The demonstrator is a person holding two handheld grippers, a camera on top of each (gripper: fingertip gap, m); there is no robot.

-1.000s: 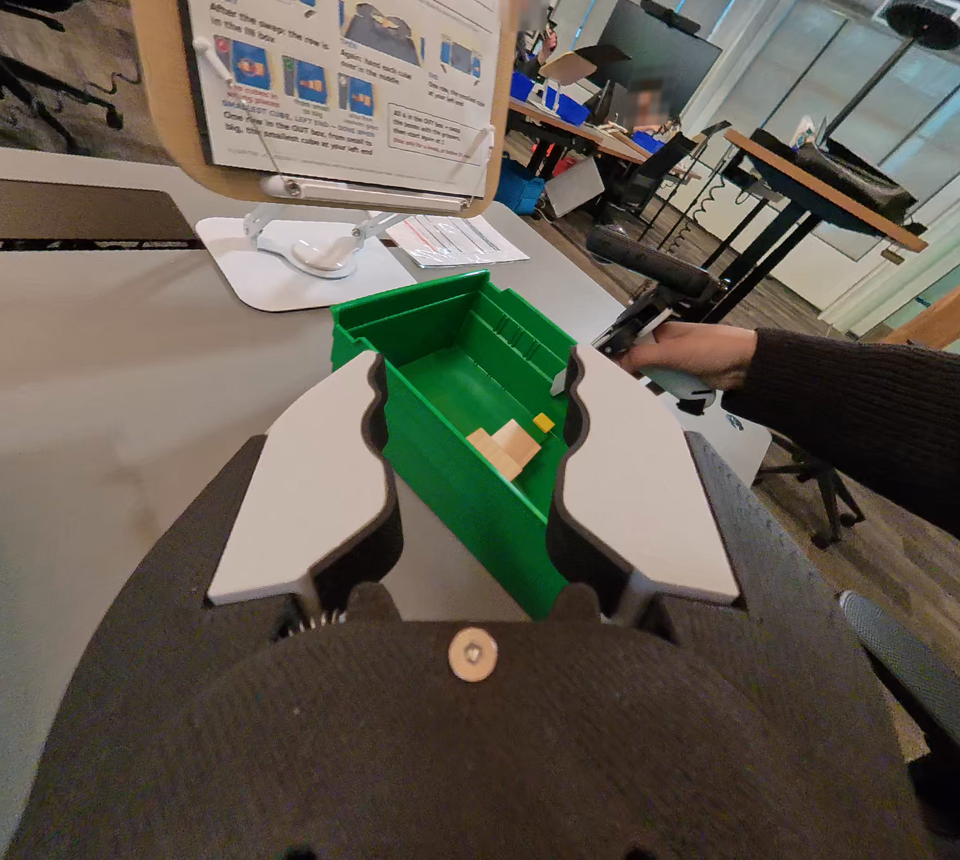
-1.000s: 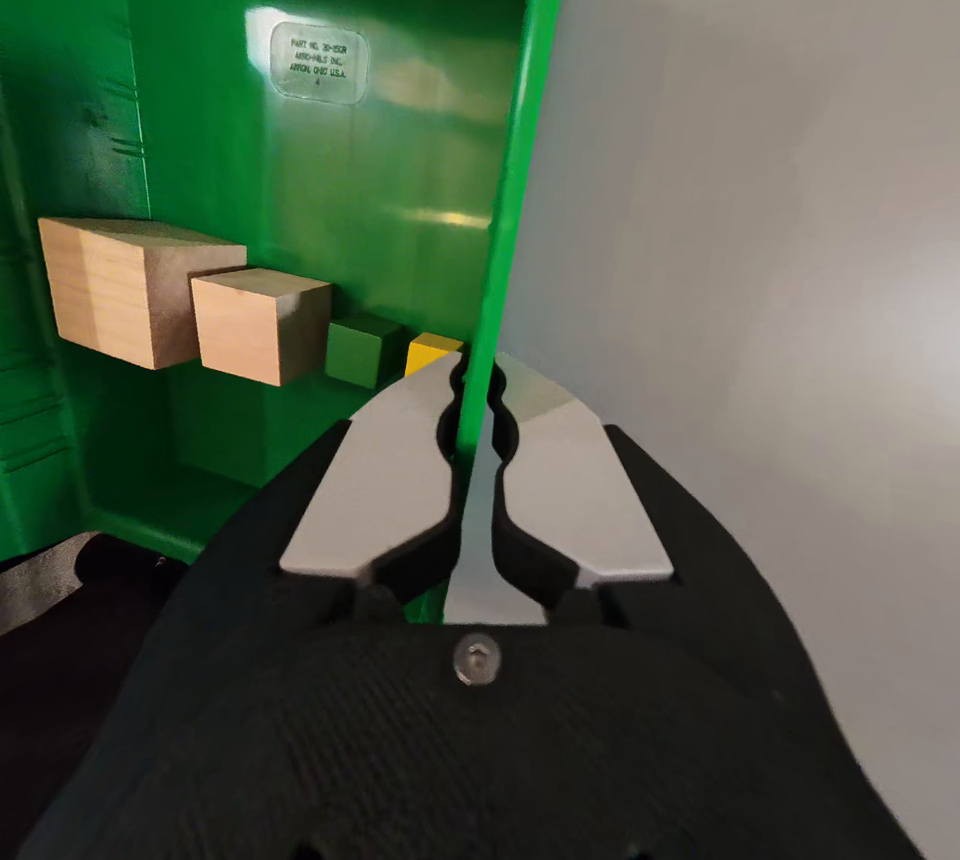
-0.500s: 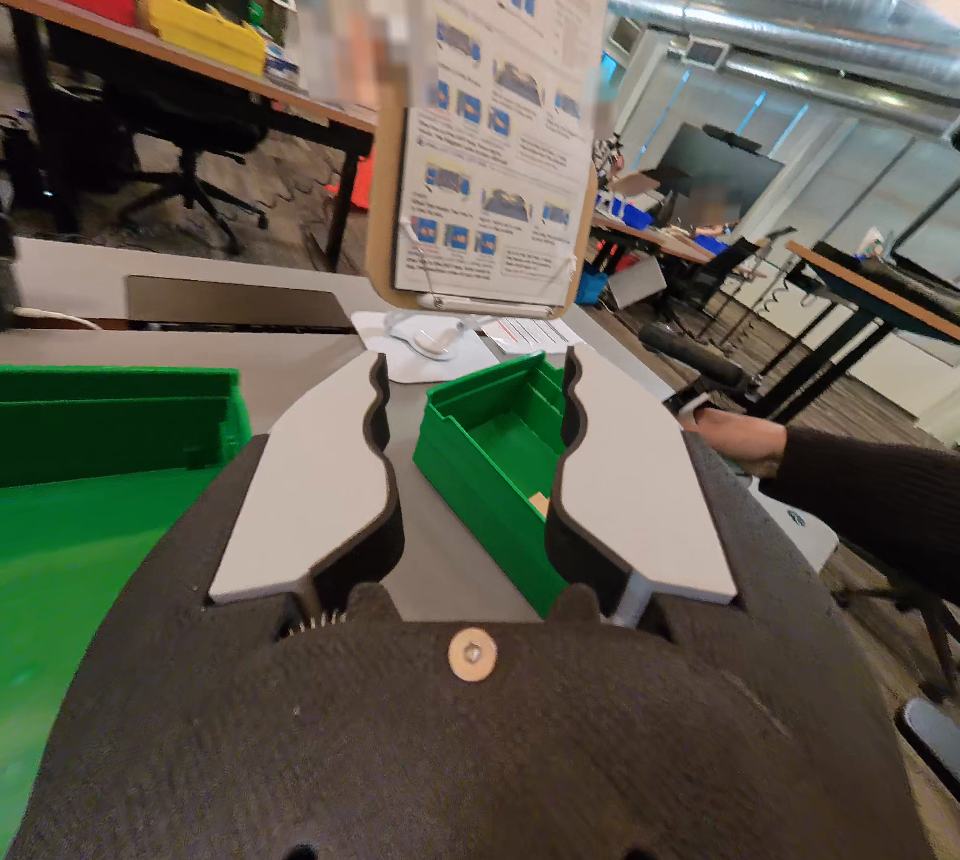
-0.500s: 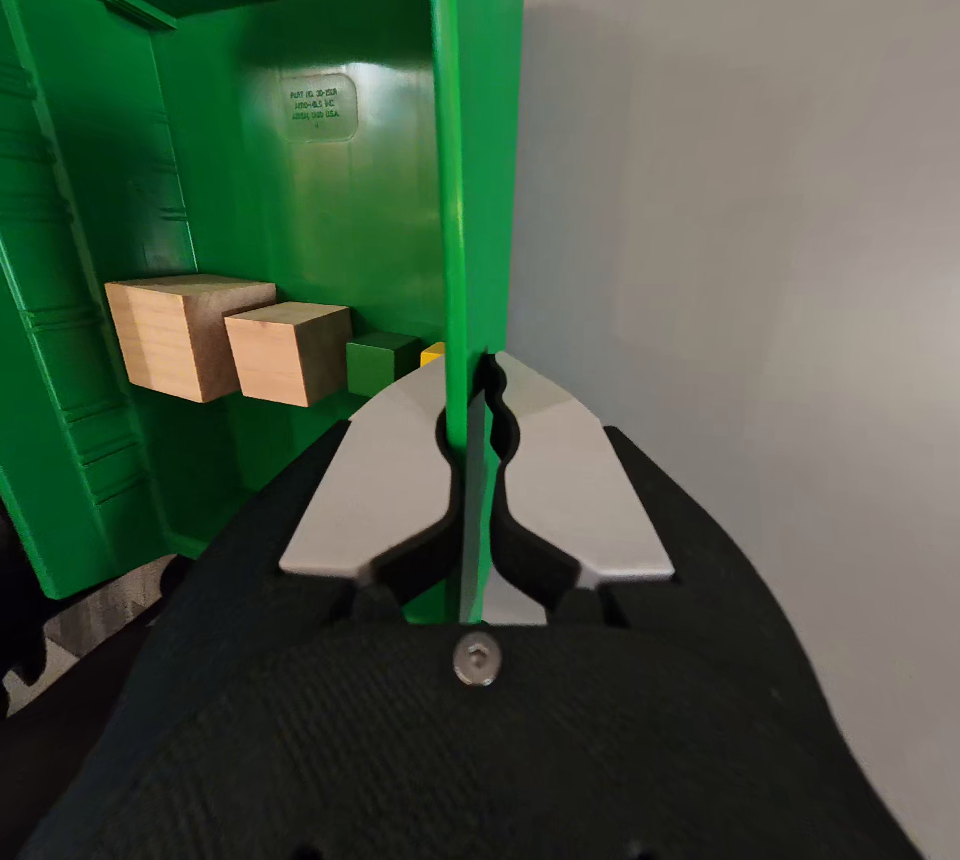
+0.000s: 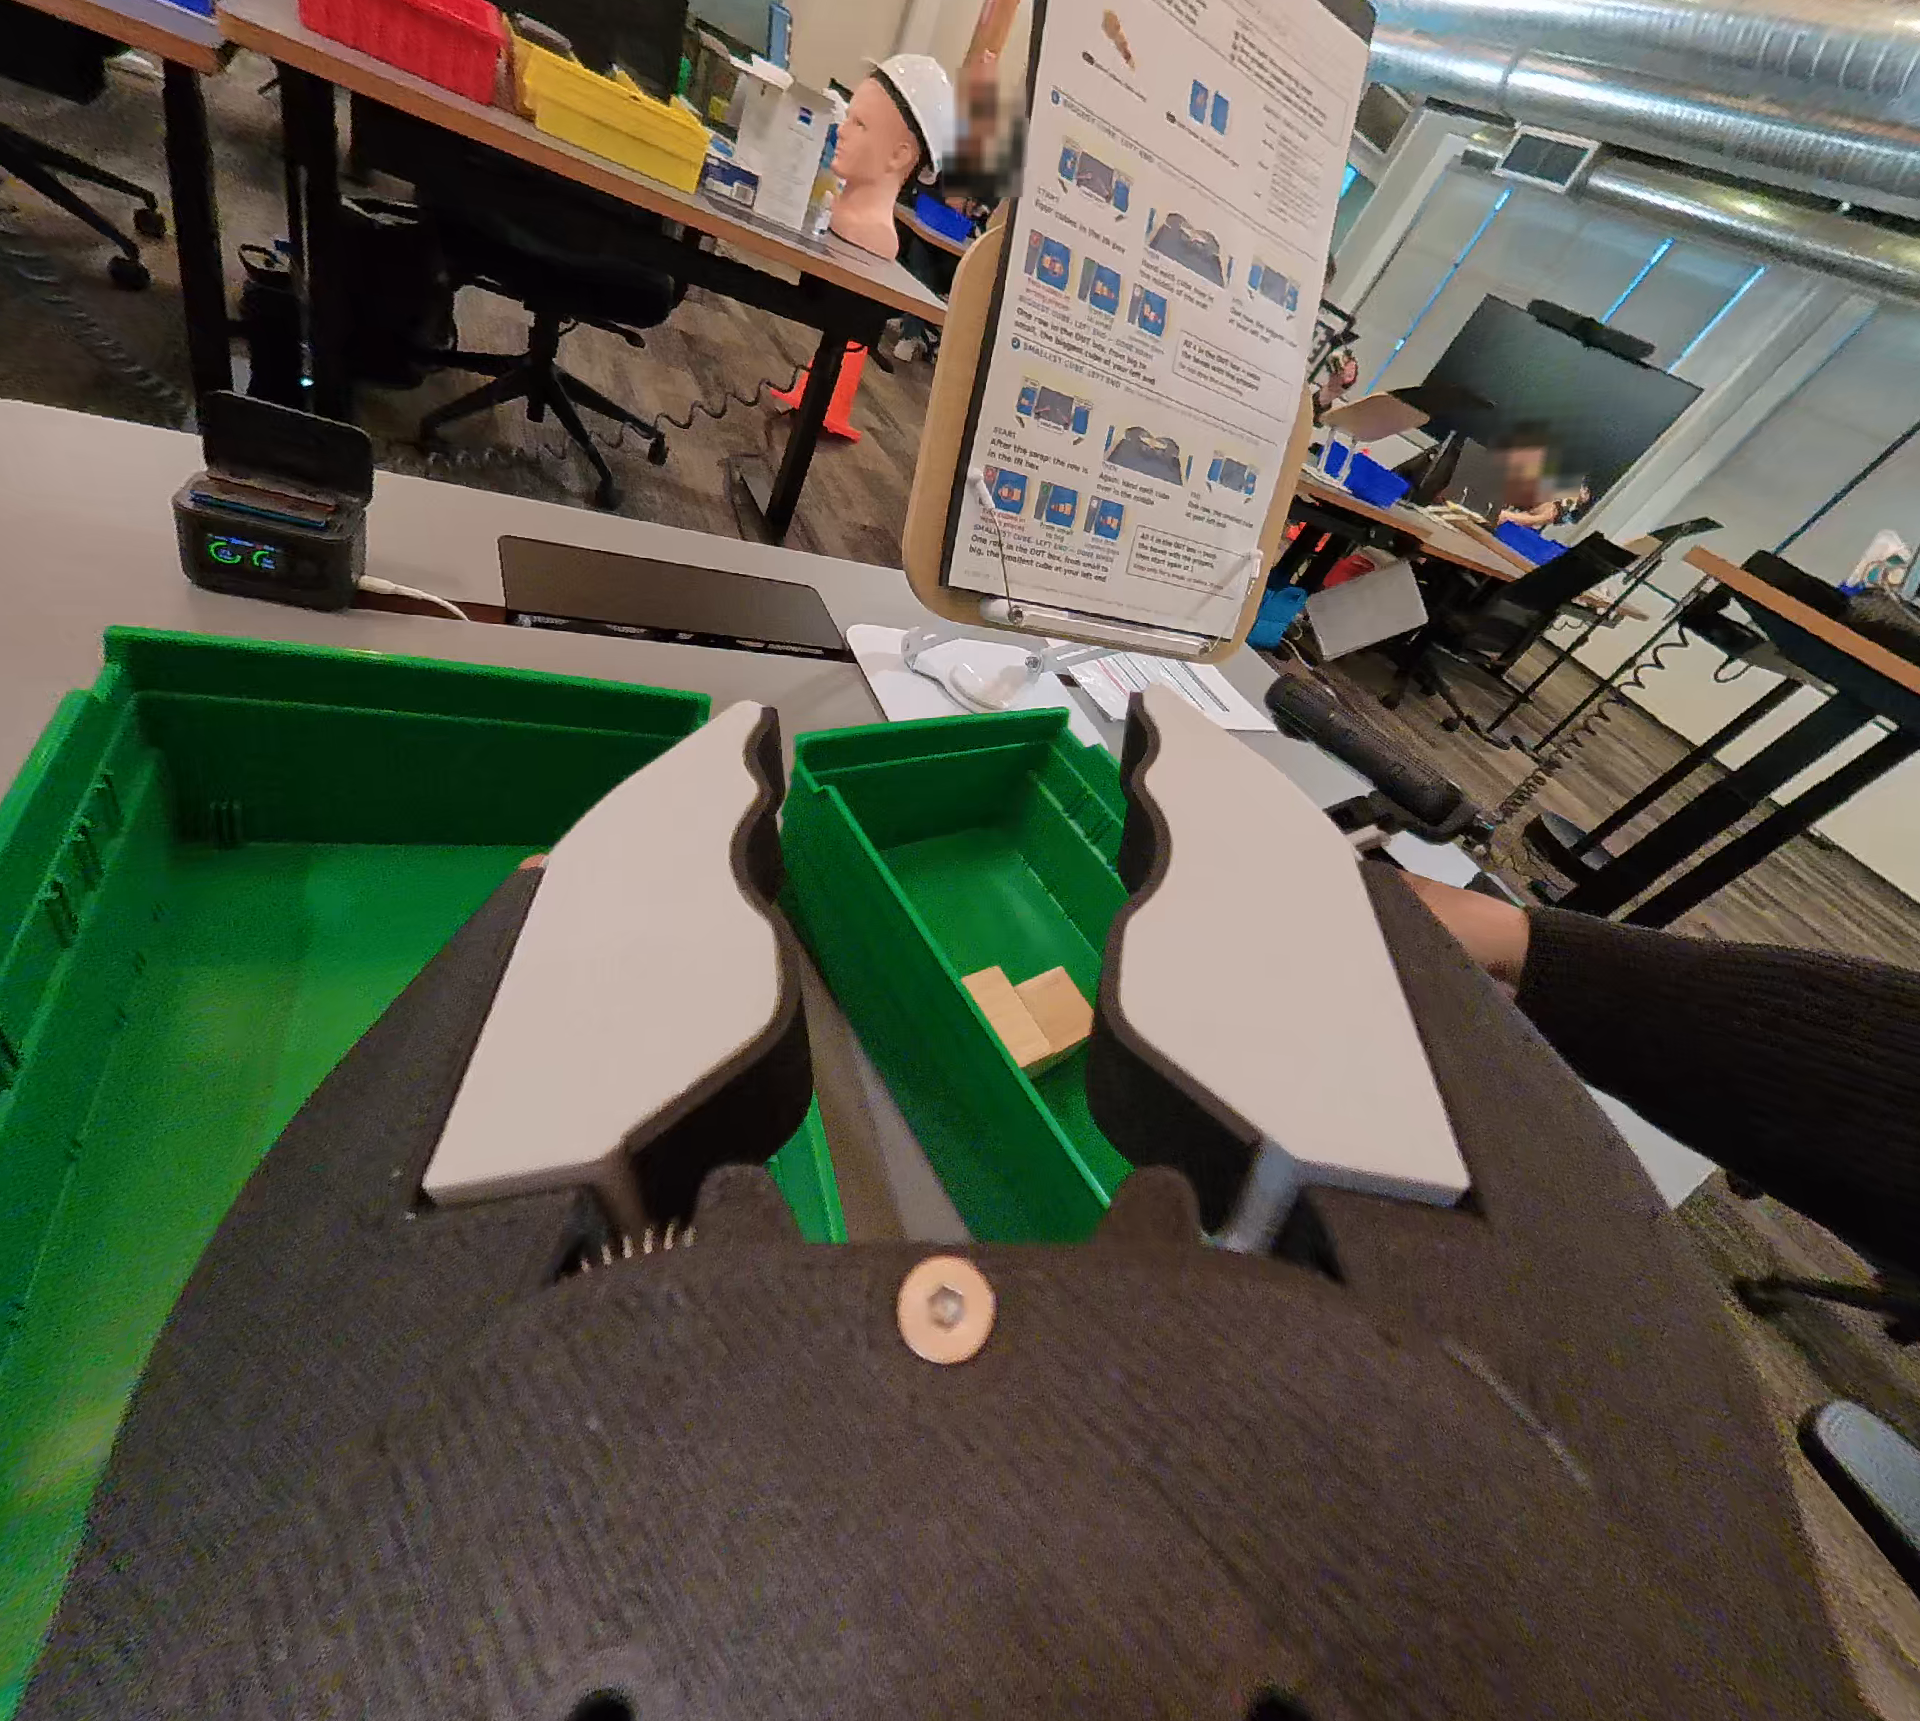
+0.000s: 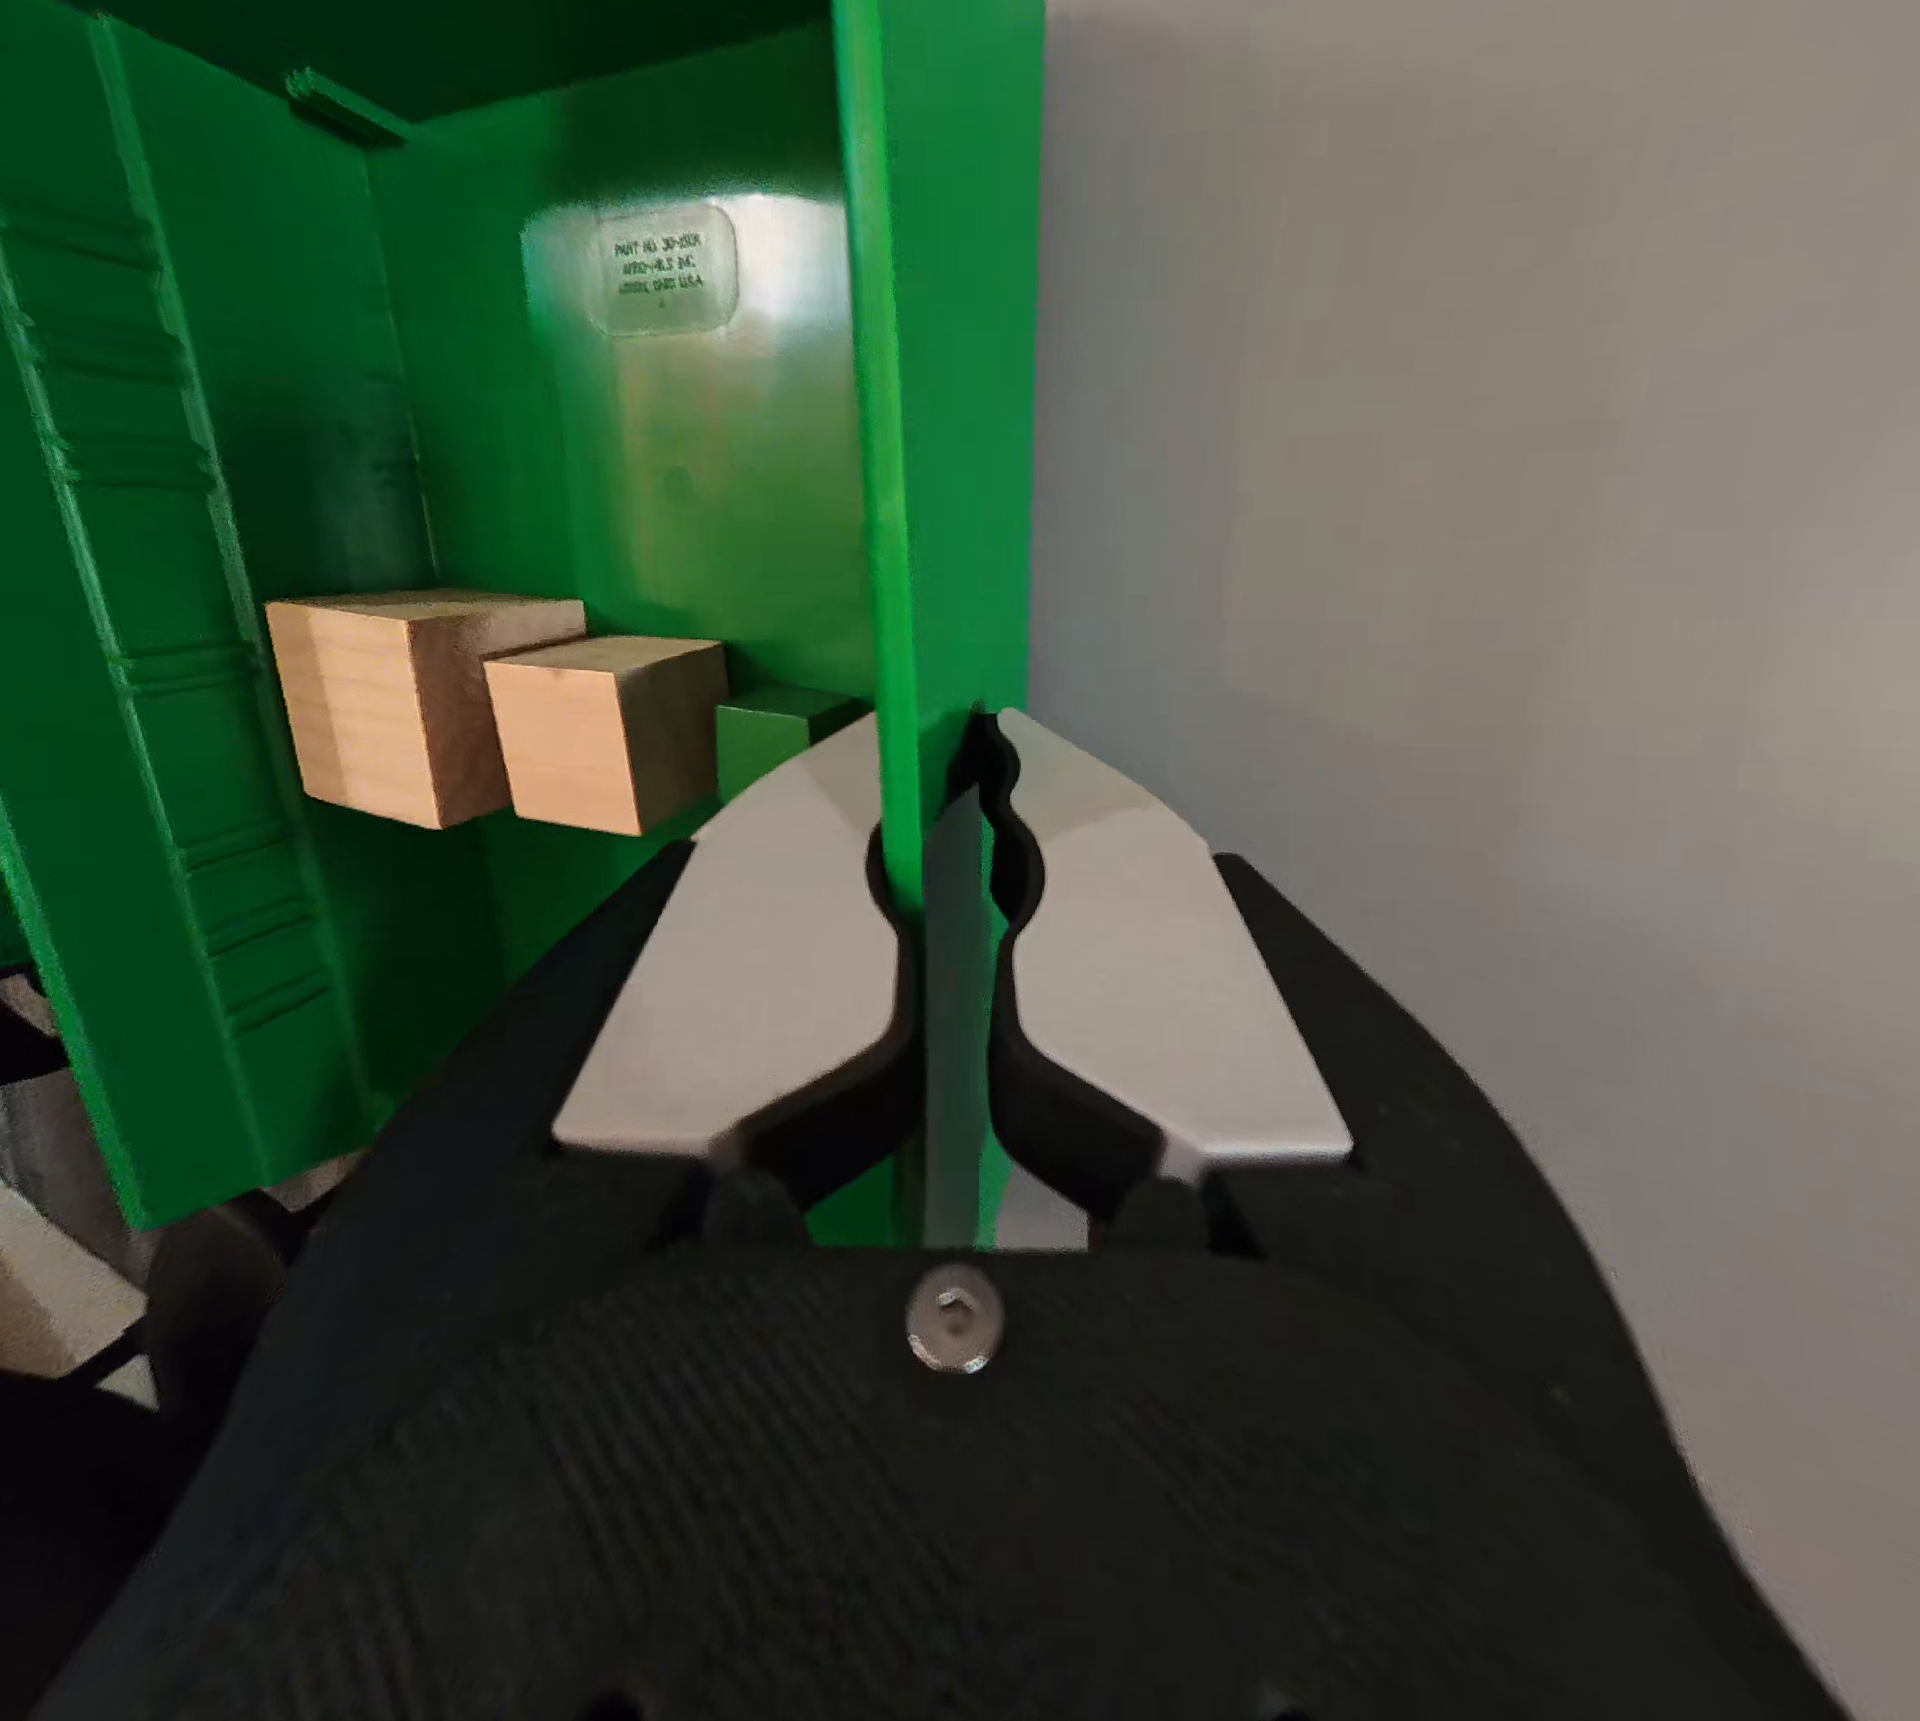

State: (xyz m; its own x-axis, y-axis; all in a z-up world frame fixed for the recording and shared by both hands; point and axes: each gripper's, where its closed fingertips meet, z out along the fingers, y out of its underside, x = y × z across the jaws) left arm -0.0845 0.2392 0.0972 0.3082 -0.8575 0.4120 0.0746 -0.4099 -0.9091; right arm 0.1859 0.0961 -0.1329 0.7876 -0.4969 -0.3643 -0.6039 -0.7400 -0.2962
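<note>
Right hand-held gripper (image 6: pixel 951 824) is clenched on the side wall of the small green bin (image 6: pixel 935 321) holding wooden cubes (image 6: pixel 499 705). Left hand-held gripper (image 5: pixel 951 830) hangs released, empty, above the desk (image 5: pixel 623 549) between both bins.

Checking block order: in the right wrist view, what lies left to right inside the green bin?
Large pale wooden cube → smaller pale wooden cube → small green cube → green bin's side wall, pinched by the right tongs.

Right gripper (image 6: pixel 951 736) jaws clamped on green bin (image 6: pixel 935 321) wall.
</note>
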